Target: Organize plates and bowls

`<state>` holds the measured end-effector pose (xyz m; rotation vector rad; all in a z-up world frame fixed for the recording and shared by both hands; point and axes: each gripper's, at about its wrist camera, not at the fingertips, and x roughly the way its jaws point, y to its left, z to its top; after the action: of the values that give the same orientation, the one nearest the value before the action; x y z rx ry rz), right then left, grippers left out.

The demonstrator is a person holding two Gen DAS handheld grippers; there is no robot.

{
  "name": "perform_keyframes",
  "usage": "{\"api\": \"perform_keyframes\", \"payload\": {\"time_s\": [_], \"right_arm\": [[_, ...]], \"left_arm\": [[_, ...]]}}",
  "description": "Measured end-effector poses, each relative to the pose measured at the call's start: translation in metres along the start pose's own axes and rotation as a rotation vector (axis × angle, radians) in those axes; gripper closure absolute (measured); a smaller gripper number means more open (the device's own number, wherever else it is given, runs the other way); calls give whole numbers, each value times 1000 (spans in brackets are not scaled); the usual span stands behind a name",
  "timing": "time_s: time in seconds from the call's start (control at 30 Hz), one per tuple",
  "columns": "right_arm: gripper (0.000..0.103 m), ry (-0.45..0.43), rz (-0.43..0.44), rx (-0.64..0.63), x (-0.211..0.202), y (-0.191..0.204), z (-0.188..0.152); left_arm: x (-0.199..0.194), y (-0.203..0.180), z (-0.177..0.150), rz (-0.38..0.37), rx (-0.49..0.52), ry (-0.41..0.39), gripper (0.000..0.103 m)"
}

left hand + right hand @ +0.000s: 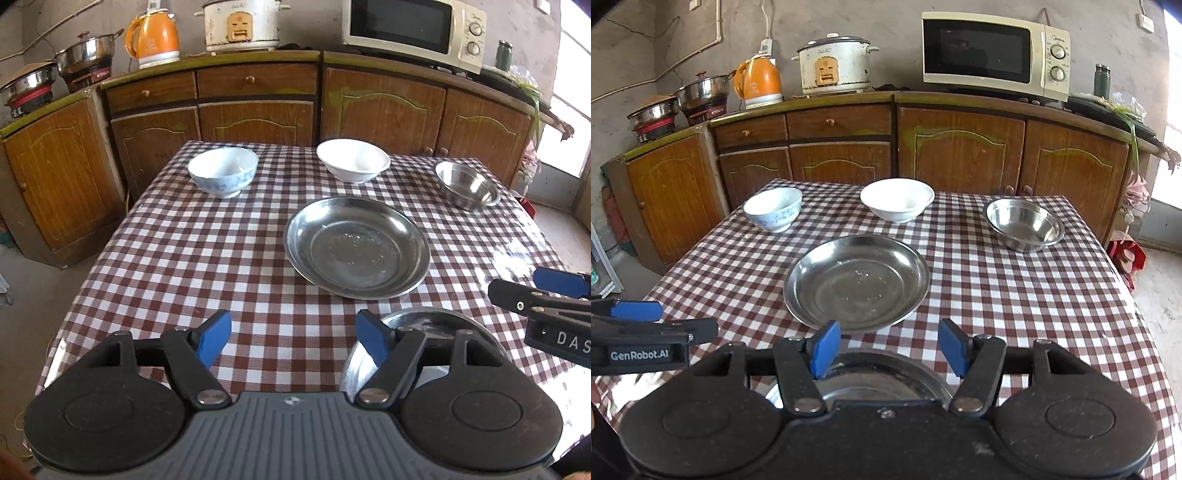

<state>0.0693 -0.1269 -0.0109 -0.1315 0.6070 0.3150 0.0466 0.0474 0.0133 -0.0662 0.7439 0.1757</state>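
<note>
On the checked table (pixel 997 295) I see a steel plate (pixel 857 282) in the middle, with a blue-patterned bowl (pixel 772 208), a white bowl (pixel 897 199) and a steel bowl (pixel 1024 225) in a row behind it. Both my left hand-held gripper (pixel 293 341) and right hand-held gripper (pixel 890 347) hang open above a second steel plate (pixel 886 380) at the near edge, gripping nothing.

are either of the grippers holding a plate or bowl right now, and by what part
Nothing is held. The left gripper and right gripper both stand open above the near steel plate, their pads apart with nothing pressed between them.
</note>
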Motion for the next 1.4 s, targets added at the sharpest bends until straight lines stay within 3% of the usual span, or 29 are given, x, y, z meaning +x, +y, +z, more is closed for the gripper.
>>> {"api": "perform_keyframes", "payload": {"time_s": [1.4], "right_arm": [[25, -14, -22, 7, 27, -10, 24]], "left_arm": [[28, 2, 18, 7, -16, -5, 26]]}}
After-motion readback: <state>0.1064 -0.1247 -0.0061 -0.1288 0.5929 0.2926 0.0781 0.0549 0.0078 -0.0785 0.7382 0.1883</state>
